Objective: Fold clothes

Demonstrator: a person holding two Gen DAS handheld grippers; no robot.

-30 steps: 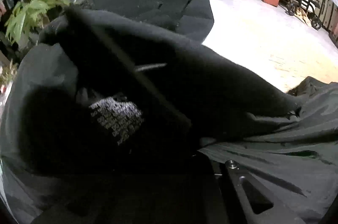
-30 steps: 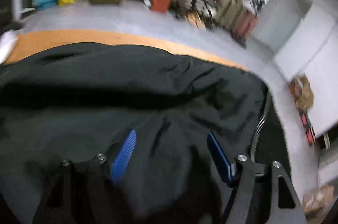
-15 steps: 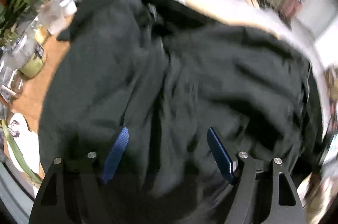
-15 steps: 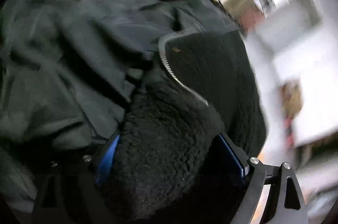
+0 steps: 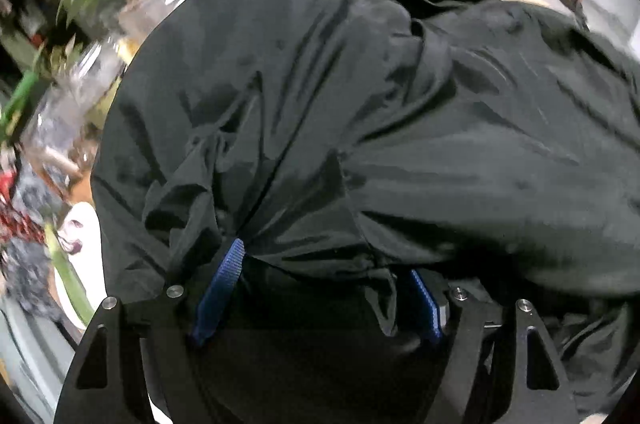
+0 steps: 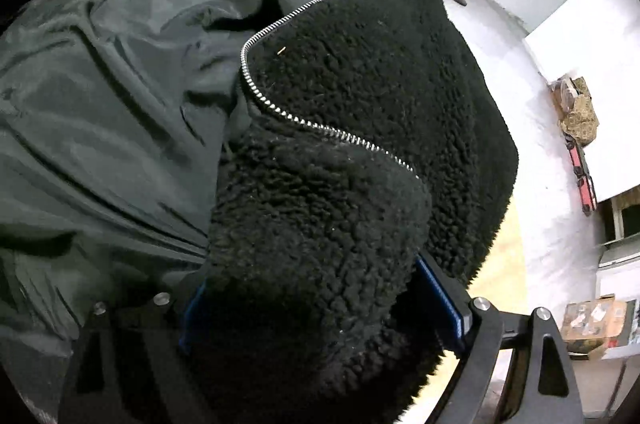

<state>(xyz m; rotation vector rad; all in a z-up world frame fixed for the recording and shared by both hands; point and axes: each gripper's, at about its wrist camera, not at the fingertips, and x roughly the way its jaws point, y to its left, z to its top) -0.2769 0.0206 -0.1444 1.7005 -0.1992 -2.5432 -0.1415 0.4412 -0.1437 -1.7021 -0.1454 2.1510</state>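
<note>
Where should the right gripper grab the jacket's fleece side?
Grip the jacket at the thick rolled fleece edge just below the zipper, coming from the near side; that fold bulges between the right gripper fingers, so there is bulk to pinch.

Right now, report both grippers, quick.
Left gripper: jaws apart, jacket bunched between them; grip cannot be told.
Right gripper: jaws apart, fleece between them; grip cannot be told.

I see a black jacket [image 6: 100,103] with a smooth, faintly shiny woven shell, a matt, nubbly fleece lining [image 6: 360,83], and a bright metal zipper [image 6: 320,127]. My grippers' fingers [image 5: 220,288] carry ribbed blue pads.
</note>
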